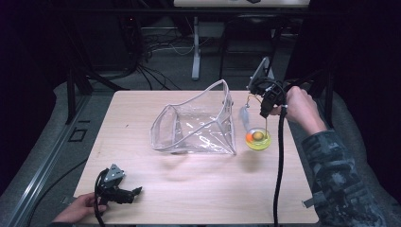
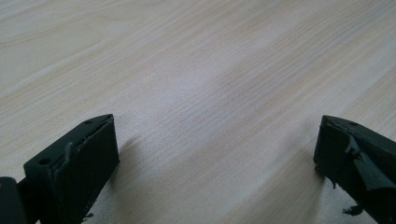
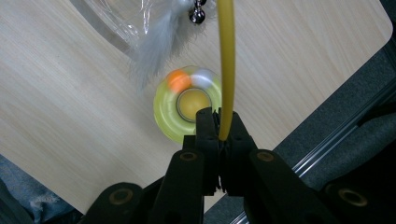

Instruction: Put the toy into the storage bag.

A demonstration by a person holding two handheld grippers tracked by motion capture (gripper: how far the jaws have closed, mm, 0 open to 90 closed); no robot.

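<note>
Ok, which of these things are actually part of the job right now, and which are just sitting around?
In play:
- right tongs, shut on the yellow wand
- feather and bell hanging from the wand
- yellow ring toy on the table, below the tongs
- clear plastic bag, probably

Idle:
- left tongs, open, on bare table
- cables and table legs behind

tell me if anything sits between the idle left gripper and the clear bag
Nothing visible does. The left gripper rests open at the table's near-left corner, and only bare wooden table lies between it and the clear bag at the table's middle.
</note>
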